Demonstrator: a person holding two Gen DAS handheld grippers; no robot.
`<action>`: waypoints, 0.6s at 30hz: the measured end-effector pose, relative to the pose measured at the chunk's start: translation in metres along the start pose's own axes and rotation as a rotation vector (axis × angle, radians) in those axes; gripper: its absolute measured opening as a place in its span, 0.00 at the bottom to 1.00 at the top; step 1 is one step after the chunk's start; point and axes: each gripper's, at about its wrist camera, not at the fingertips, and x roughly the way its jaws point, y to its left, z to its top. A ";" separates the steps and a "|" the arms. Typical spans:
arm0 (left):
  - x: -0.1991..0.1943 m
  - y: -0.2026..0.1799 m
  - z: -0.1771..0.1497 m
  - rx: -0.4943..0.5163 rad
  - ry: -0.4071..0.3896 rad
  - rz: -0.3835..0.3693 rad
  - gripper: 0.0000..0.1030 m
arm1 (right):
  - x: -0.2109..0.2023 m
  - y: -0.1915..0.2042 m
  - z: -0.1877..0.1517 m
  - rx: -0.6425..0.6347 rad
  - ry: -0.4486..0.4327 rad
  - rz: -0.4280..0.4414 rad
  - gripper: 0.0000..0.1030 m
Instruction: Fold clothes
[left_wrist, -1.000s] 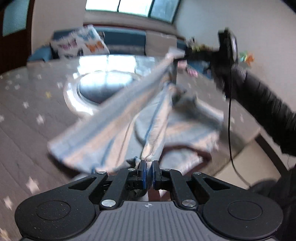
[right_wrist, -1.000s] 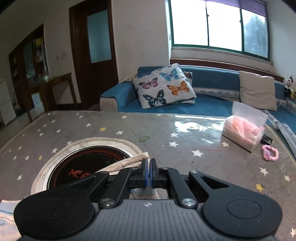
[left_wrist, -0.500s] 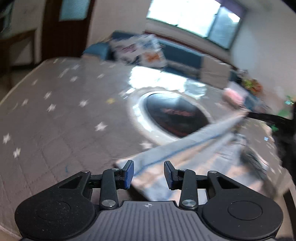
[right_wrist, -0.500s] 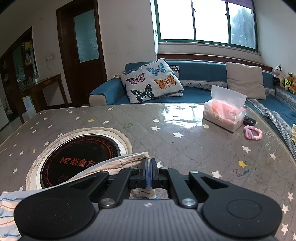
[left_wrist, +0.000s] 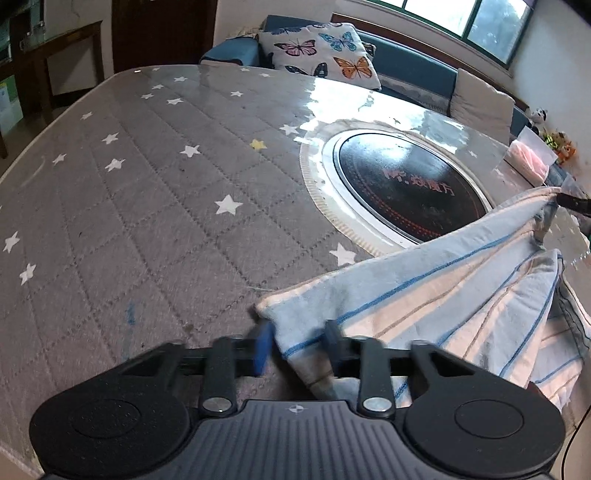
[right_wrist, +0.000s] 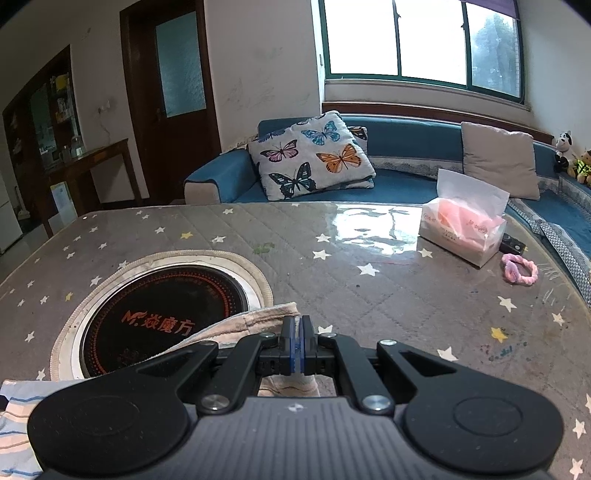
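Left wrist view: the striped garment (left_wrist: 443, 295) lies on the star-patterned table (left_wrist: 147, 184), one corner between the left gripper (left_wrist: 297, 341), whose jaws are closing, pads not yet pressing. The right gripper (right_wrist: 296, 341) has its jaws pressed together, pinching the garment's edge. It looks light, soft and limp; hemmed corners probably give the surest hold.

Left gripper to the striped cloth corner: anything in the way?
Nothing visible. The striped cloth corner already lies between the jaws of the left gripper, which are closing, with only bare table cover around it. The right gripper is shut on the cloth's far end.
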 end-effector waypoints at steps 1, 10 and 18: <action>0.001 0.001 0.001 -0.007 0.005 -0.001 0.10 | 0.001 0.001 0.000 -0.003 0.003 0.001 0.02; -0.012 -0.003 0.036 0.032 -0.081 0.031 0.03 | 0.016 0.006 0.016 -0.039 0.030 0.021 0.02; -0.012 -0.005 0.103 0.100 -0.228 0.158 0.00 | 0.041 0.013 0.047 -0.063 0.015 0.023 0.01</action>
